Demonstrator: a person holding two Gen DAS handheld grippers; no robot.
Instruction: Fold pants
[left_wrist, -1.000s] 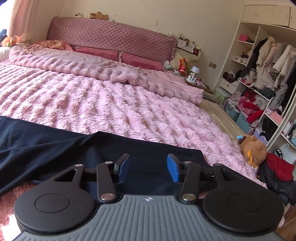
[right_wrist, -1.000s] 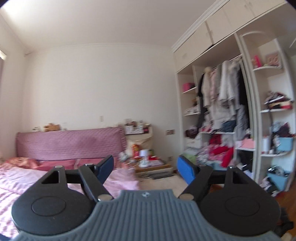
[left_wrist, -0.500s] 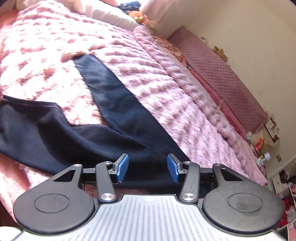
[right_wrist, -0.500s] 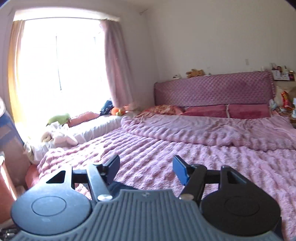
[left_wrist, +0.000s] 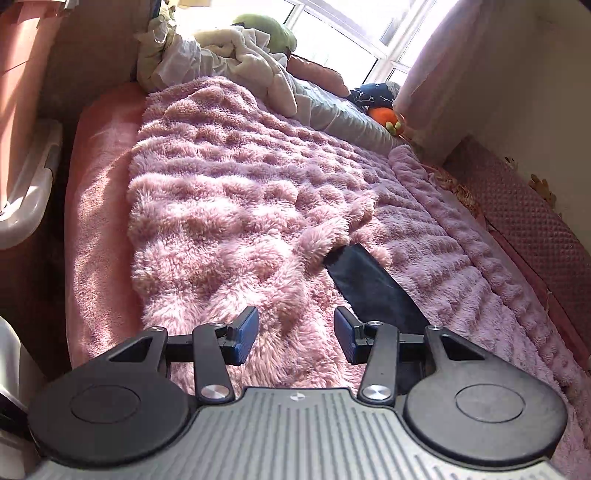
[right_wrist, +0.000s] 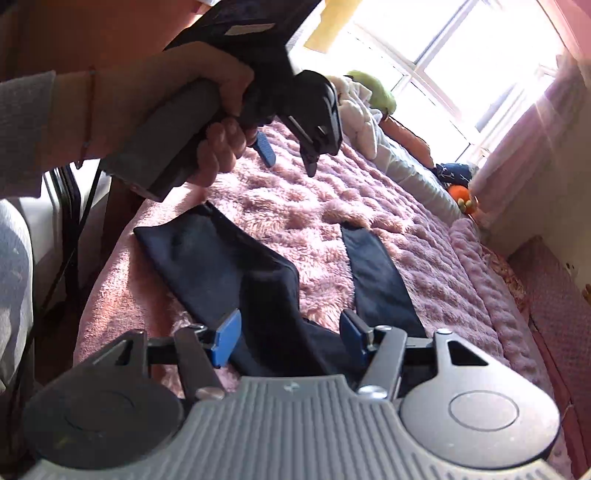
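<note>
Our two claws both gape, gripping nothing: the right claw (right_wrist: 288, 341) hovers low over the one pair of dark navy fabric pants (right_wrist: 236, 273), two legs splayed on the fluffy pink bed blanket (right_wrist: 424, 236); the left claw (left_wrist: 295, 334), hand-held (right_wrist: 177, 110), tilts above.

No words, numbers or brand names can be read in either view. The only sign is a small round emblem, quartered light and dark, on the ribbed grey body of the left gripper (left_wrist: 294, 339), at the middle of that body's front edge; a like mark stands at the same place on the ribbed grey body of the right gripper (right_wrist: 290, 339), blurred. A pale rectangular label (right_wrist: 250, 29) sits on the dark housing at the top edge of the right wrist view; its print, if any, is too blurred to tell.
</note>
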